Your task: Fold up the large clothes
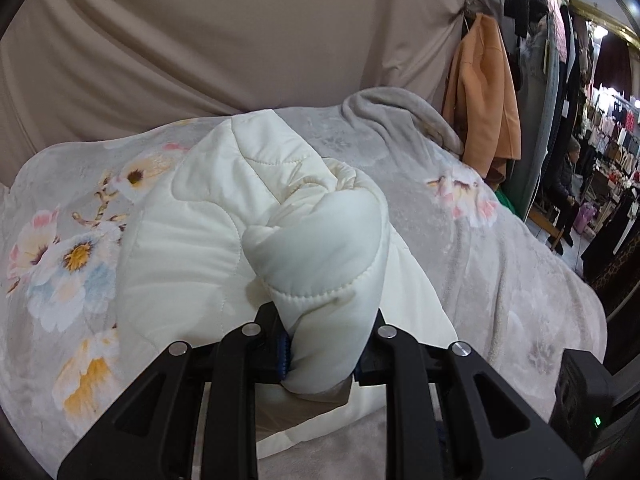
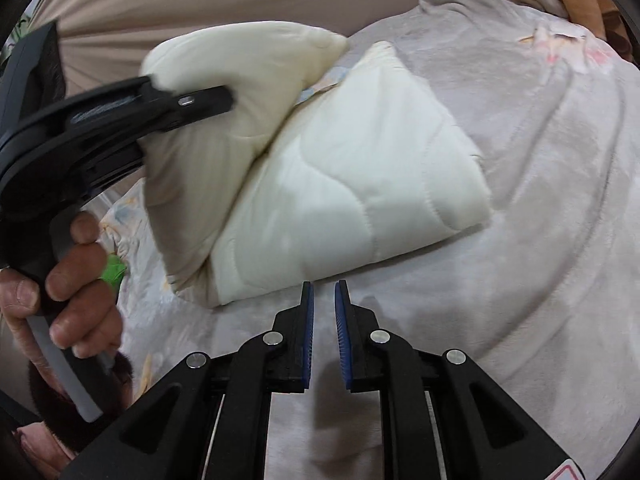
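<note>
A cream quilted jacket (image 1: 192, 232) lies partly folded on a grey floral blanket (image 1: 500, 264). My left gripper (image 1: 324, 340) is shut on a thick roll of the jacket's fabric and holds it lifted above the rest. In the right wrist view the jacket (image 2: 360, 184) lies as a folded slab, with the left gripper (image 2: 192, 104) clamping a raised flap at its left end. My right gripper (image 2: 324, 292) hovers just in front of the jacket's near edge, its jaws a narrow gap apart with nothing between them.
A beige cloth backdrop (image 1: 240, 40) hangs behind the bed. A grey garment (image 1: 400, 112) is bunched at the far edge. Hanging coats (image 1: 484, 92) and shop racks (image 1: 608, 152) stand at the right. A person's hand (image 2: 68, 280) holds the left gripper's handle.
</note>
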Demonstrator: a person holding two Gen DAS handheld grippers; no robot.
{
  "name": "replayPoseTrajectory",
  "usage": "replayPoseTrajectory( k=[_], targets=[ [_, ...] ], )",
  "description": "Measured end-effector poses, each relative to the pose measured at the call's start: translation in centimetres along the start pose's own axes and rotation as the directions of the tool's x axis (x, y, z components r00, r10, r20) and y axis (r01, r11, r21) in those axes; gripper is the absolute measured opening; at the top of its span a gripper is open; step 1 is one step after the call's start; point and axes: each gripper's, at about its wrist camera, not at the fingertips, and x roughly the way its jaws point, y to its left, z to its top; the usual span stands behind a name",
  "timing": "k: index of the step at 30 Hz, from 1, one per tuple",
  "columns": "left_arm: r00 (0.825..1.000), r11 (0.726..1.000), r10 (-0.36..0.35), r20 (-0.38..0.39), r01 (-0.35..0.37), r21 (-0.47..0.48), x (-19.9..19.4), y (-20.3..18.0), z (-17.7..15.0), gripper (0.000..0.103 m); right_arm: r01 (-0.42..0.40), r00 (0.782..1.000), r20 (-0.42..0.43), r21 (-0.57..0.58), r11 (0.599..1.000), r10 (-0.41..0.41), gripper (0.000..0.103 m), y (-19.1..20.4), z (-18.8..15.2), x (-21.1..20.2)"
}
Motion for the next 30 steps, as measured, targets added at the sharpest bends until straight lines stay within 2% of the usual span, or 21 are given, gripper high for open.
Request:
replayPoseTrajectory(
  k=[2, 6, 9, 12, 17, 20, 21, 22, 23, 24, 27, 29, 30],
  targets=[
    [1.0, 0.999, -0.006, 0.029, 0.007, -0.036, -1.7, 1.3, 0.3, 0.02, -0.005, 1.0, 0.007, 0.0, 1.0, 0.005, 0.013, -0.3, 0.4, -0.1],
    [0.993, 0.988, 0.005, 0.122, 0.014, -0.152, -7.1, 6.6, 0.0, 0.02, 0.022, 0.999, 0.042, -0.053, 0.998, -0.02, 0.013, 0.1, 2.1, -1.2],
    [0.984, 0.956, 0.066, 0.167, -0.015, -0.292, -11.2, 12.5, -1.5, 0.02, 0.035, 0.997, 0.066, -0.116, 0.993, -0.028, 0.013, 1.3, 4.3, -1.4],
    [0.98, 0.91, 0.118, 0.162, -0.041, -0.413, -12.8, 17.5, -3.6, 0.02, 0.042, 0.997, 0.072, -0.203, 0.978, -0.028, 0.013, 3.7, 7.0, -0.6],
    [0.987, 0.773, 0.15, 0.053, -0.084, -0.628, -11.1, 26.2, -10.1, 0.021, 0.076, 0.996, 0.076, -0.318, 0.945, -0.054, 0.013, 6.7, 11.5, 3.6],
    [0.997, 0.687, 0.072, -0.009, -0.056, -0.724, -8.9, 30.2, -14.3, 0.025, 0.144, 0.986, 0.129, -0.292, 0.945, -0.111, 0.015, 5.6, 13.6, 4.9],
    [0.999, 0.654, 0.033, 0.007, -0.017, -0.756, -8.8, 31.0, -15.5, 0.026, 0.154, 0.983, 0.14, -0.263, 0.952, -0.12, 0.022, 4.8, 14.4, 5.0],
    [1.0, 0.645, 0.014, 0.025, 0.01, -0.764, -9.0, 31.4, -16.0, 0.029, 0.161, 0.981, 0.15, -0.239, 0.958, -0.127, 0.029, 4.1, 15.0, 5.1],
    [0.999, 0.655, 0.012, 0.034, 0.018, -0.755, -9.6, 31.4, -16.0, 0.031, 0.168, 0.978, 0.156, -0.221, 0.961, -0.136, 0.042, 3.4, 15.7, 5.1],
    [0.999, 0.679, 0.03, 0.042, 0.011, -0.734, -10.6, 31.1, -15.5, 0.032, 0.185, 0.975, 0.16, -0.208, 0.961, -0.153, 0.05, 2.5, 16.3, 5.2],
    [0.992, 0.735, 0.066, 0.11, 0.026, -0.678, -13.5, 30.2, -13.3, 0.041, 0.218, 0.971, 0.141, -0.185, 0.958, -0.193, 0.061, 0.7, 18.2, 6.3],
    [0.983, 0.735, 0.092, 0.162, 0.043, -0.677, -14.6, 30.3, -12.0, 0.059, 0.187, 0.98, 0.104, -0.164, 0.968, -0.172, 0.067, -0.4, 19.4, 7.5],
    [0.977, 0.729, 0.107, 0.184, 0.049, -0.683, -14.8, 30.4, -11.5, 0.06, 0.172, 0.984, 0.08, -0.152, 0.973, -0.161, 0.068, -1.0, 20.1, 8.4]
  ],
)
